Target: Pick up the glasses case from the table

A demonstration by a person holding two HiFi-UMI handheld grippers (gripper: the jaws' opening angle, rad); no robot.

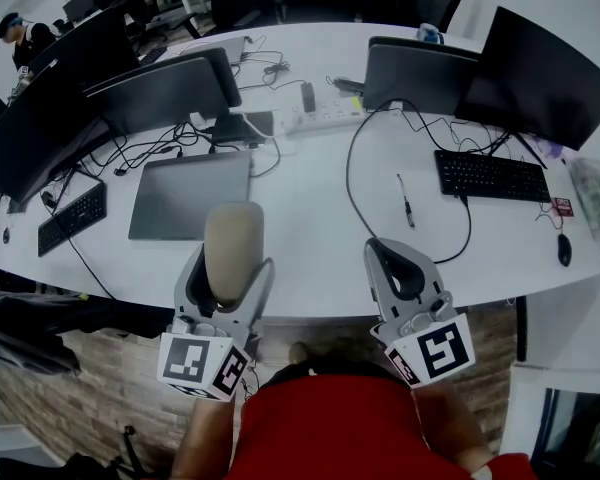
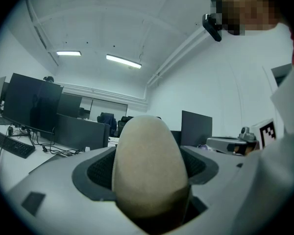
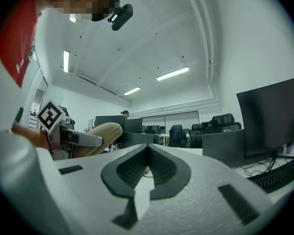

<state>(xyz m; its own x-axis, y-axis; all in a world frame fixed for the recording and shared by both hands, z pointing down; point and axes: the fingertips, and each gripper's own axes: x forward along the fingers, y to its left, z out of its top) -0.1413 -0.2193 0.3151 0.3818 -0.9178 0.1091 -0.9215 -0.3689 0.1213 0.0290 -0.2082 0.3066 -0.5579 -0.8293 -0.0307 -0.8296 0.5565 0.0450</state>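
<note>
The glasses case [image 1: 233,250] is a beige oval capsule, and my left gripper [image 1: 223,290] is shut on it, holding it upright above the near table edge. In the left gripper view the glasses case [image 2: 149,173] fills the space between the grey jaws and hides the left gripper [image 2: 149,187] tips. My right gripper [image 1: 400,273] hangs beside it to the right with its jaws together and nothing between them. The right gripper [image 3: 147,173] shows its dark pads [image 3: 162,173] meeting, and the glasses case [image 3: 99,133] appears at its left.
The white table [image 1: 310,193] carries a closed grey laptop [image 1: 190,193], a black pen [image 1: 406,201], keyboards [image 1: 492,176], a mouse [image 1: 564,249], a power strip [image 1: 322,118], cables and several dark monitors [image 1: 540,73]. Another person [image 1: 20,36] sits far left. Brick floor lies below.
</note>
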